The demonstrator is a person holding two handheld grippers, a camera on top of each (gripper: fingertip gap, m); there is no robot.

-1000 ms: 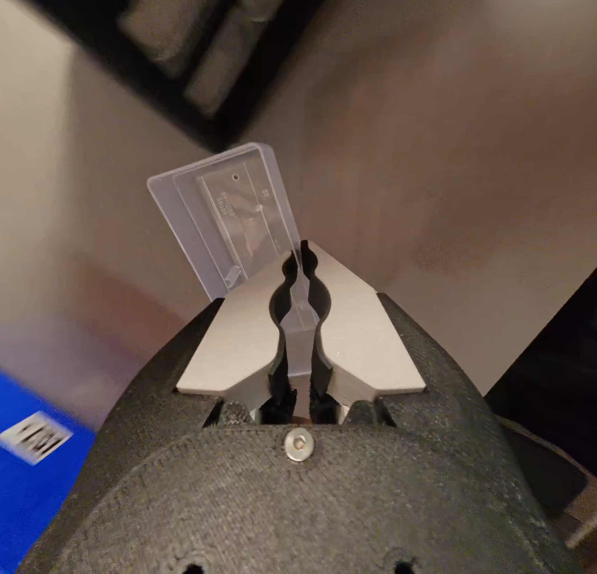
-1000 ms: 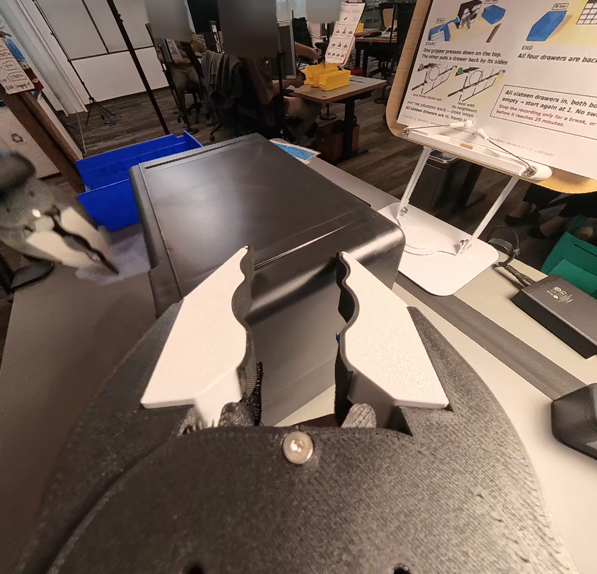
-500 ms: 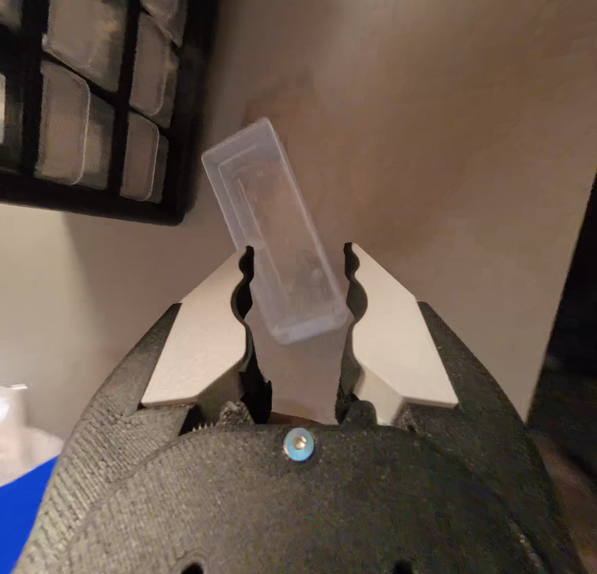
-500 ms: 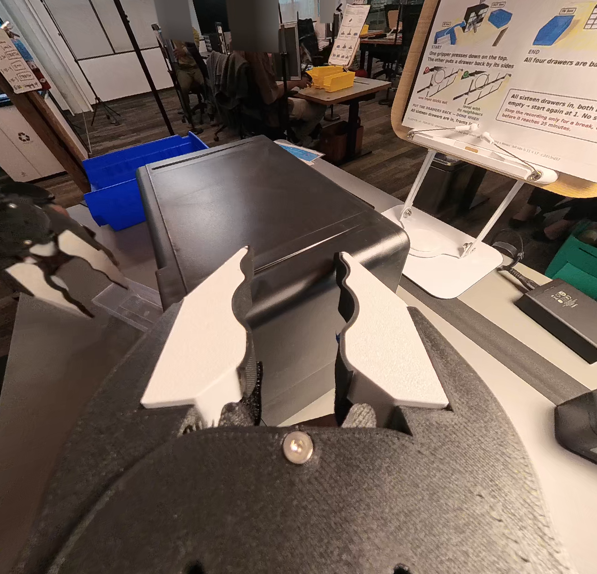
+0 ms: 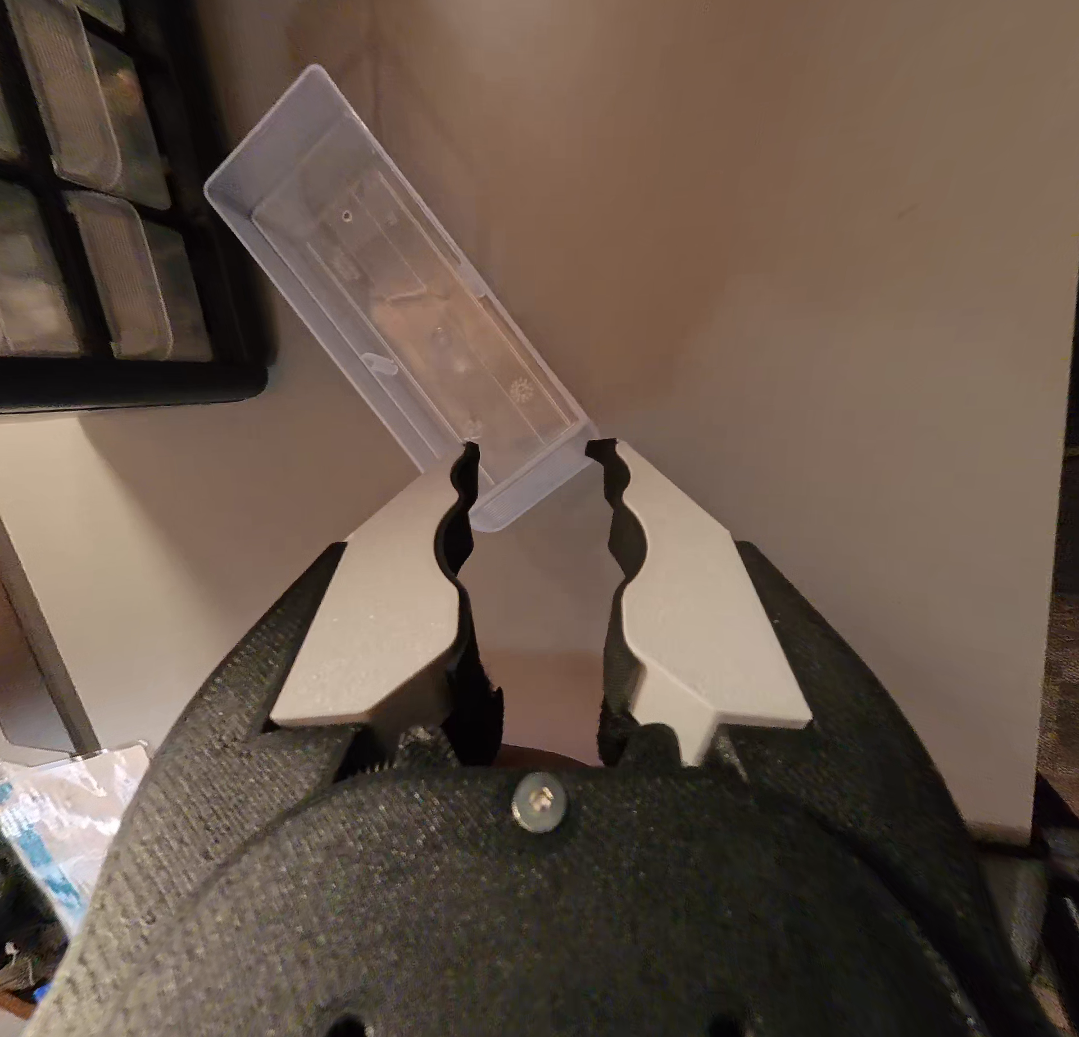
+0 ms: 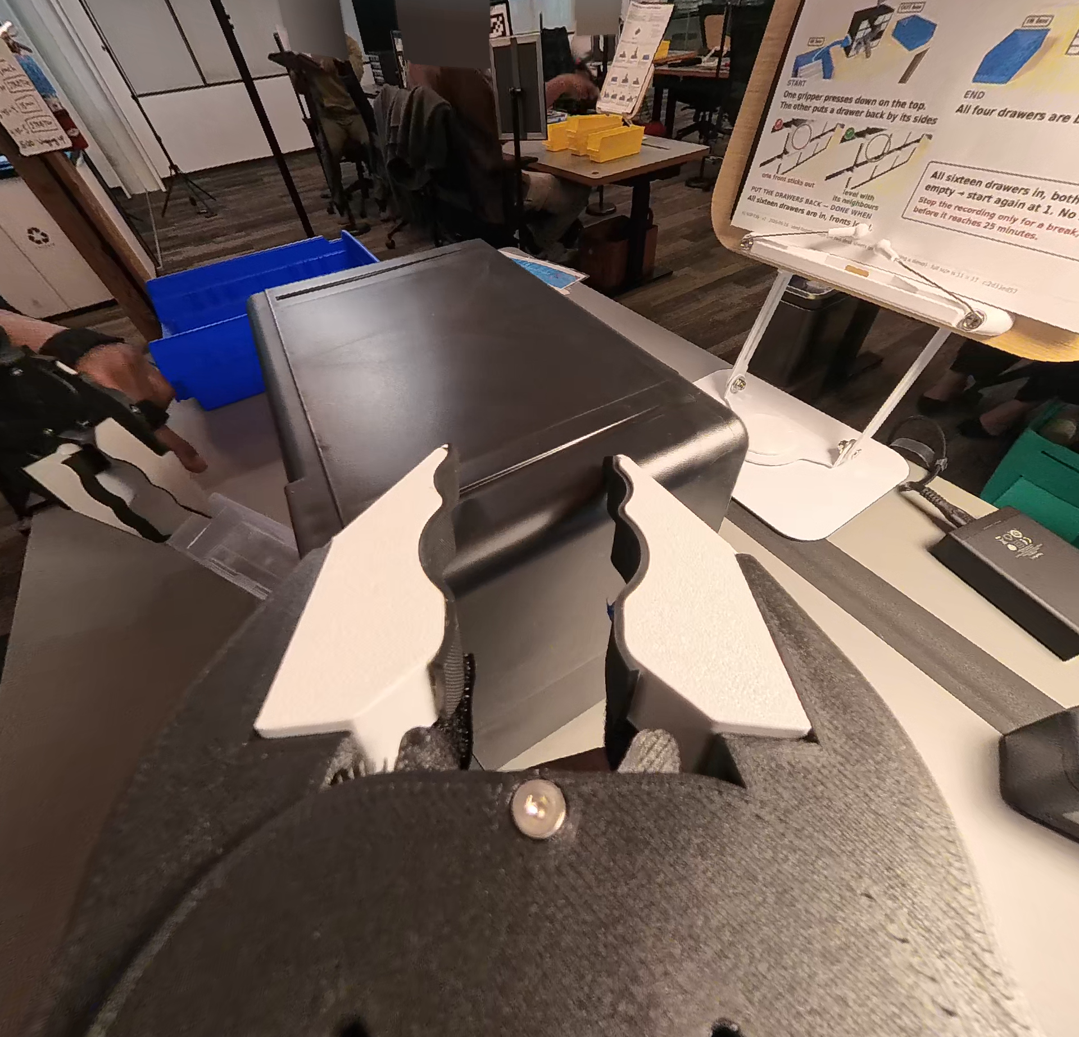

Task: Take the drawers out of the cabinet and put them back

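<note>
We see left gripper wide, astride skewed drawer end, unclamped; closing askew risks twist, slip. Right gripper wide, empty over cabinet.

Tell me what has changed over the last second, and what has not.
The left gripper let go of the clear drawer: a second ago its fingers were pinched on the drawer's end; now they stand apart and the drawer lies on the table, its near end between the fingertips. The cabinet front came into its view. The right gripper stayed open above the cabinet top.
</note>
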